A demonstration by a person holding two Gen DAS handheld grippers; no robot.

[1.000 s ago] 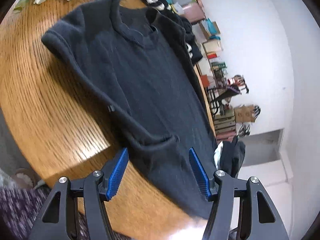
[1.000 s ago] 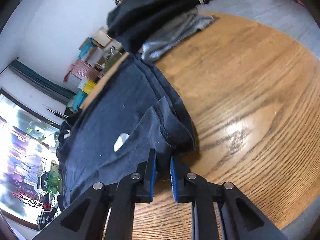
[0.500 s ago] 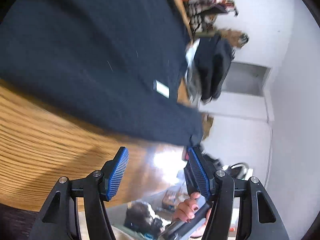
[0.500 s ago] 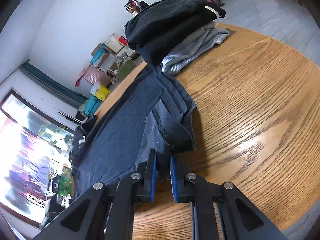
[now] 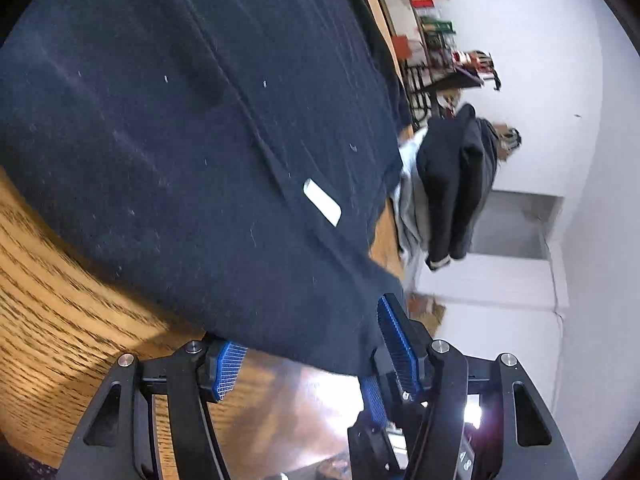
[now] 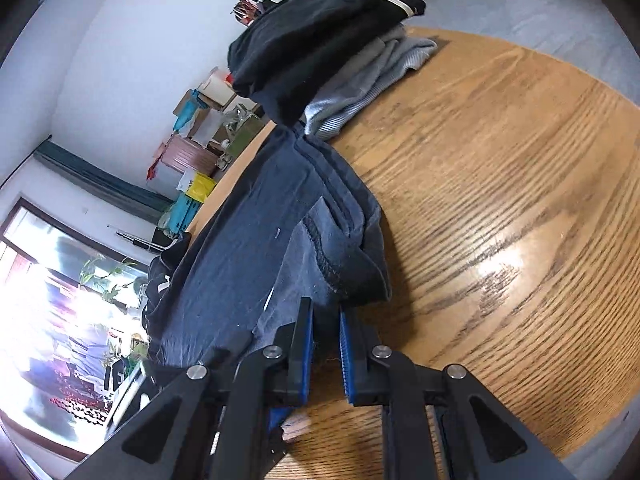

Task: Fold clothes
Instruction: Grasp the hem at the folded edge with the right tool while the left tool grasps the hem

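the left gripper (image 5: 308, 344) has swung to the dark shirt (image 5: 192, 128)'s near hem, its half-open fingers just narrowing round it. the right gripper (image 6: 325, 344) fingers stay pinched on the corner, so a fold can start.

Blown-out window (image 6: 60, 300) daylight, glare on table (image 6: 500, 264), fisheye-warped edges.

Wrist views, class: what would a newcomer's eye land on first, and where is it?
A dark navy T-shirt sprawls over the round wooden table, filling the left view. The right tongs pinch its near hem; the left tongs gape around another edge. A stack of folded dark and grey clothes sits at the table's far edge.
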